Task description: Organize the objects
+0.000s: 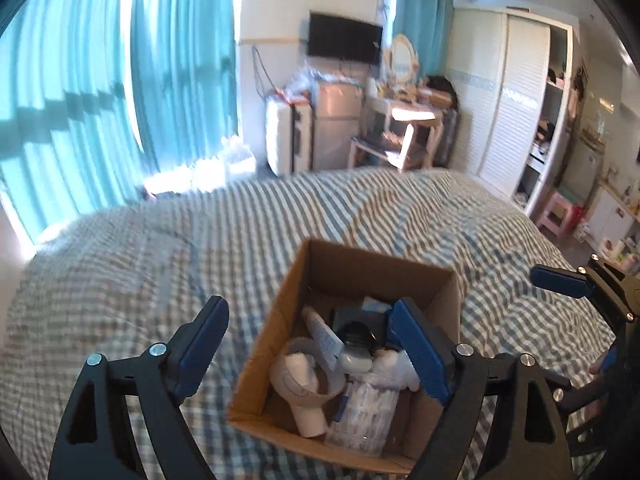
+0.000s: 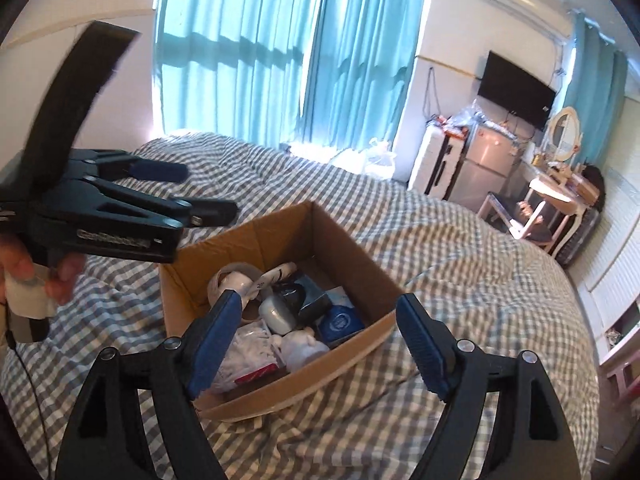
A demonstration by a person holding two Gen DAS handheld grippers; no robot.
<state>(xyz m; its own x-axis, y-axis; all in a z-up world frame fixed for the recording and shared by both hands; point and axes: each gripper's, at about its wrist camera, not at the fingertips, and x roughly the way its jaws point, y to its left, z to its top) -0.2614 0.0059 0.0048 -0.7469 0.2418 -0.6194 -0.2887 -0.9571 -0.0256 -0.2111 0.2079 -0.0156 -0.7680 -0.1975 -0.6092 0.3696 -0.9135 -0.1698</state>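
An open cardboard box [image 1: 436, 292] sits on the checked bed; it also shows in the right wrist view [image 2: 280, 232]. It holds several toiletries: a white tube [image 1: 322, 338], a clear bag of cotton swabs [image 1: 366, 412], a silver case [image 2: 278, 312] and a blue round tin [image 2: 340, 322]. My left gripper [image 1: 310, 340] is open and empty above the box's near left side; it also appears in the right wrist view [image 2: 200, 192]. My right gripper [image 2: 316, 344] is open and empty above the box's near edge.
The checked bedspread [image 1: 160, 248] lies around the box. Teal curtains [image 2: 280, 48], a wall TV [image 1: 344, 38], a small fridge [image 1: 334, 120], a dressing table [image 1: 404, 120] and a white wardrobe [image 1: 508, 96] stand beyond the bed.
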